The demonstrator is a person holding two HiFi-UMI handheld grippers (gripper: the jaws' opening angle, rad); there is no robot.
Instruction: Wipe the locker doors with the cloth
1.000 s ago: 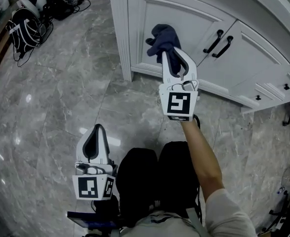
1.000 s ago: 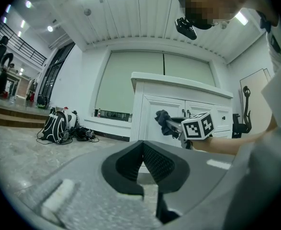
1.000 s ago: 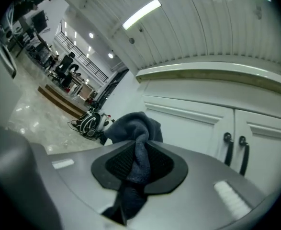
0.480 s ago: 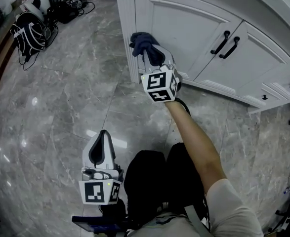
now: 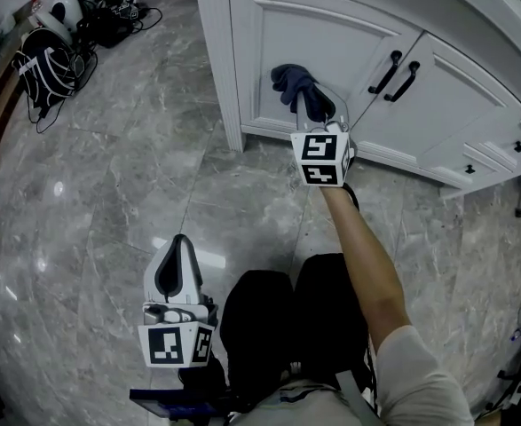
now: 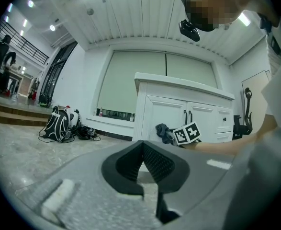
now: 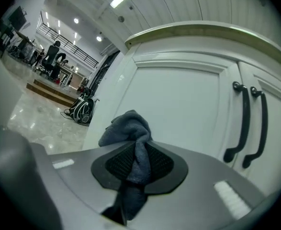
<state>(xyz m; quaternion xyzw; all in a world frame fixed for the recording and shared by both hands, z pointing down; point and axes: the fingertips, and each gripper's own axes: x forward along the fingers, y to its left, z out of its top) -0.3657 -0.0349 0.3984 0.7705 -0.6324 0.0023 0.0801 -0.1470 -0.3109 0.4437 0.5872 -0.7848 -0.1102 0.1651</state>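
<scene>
Right tool (image 5: 316,106) is extended toward the white locker door (image 5: 331,43), with the arm stretched out from 5 o'clock of the head view. Its jaws pinch the dark blue cloth (image 5: 292,82). In the right gripper view the fabric runs between the two ribbed pads (image 7: 117,165); a bunch bulges past the tips and a tail hangs below.

The cloth bunch sits at 11 o'clock of this tool's marker cube (image 5: 322,158), over the lower part of the left door panel. It looks to be against the panel, but contact cannot be confirmed.

Two black handles (image 5: 393,74) stand at 3 o'clock of the cloth, where the two doors meet, clear of the fabric.

Left tool (image 5: 177,248) is at 7 o'clock of the head view, low over the grey marble floor (image 5: 109,167) and well apart from the doors. Its jaws are pressed together at the tips with nothing between them.

A backpack (image 5: 43,56) lies on the floor at 10 o'clock, by the far wall
</scene>
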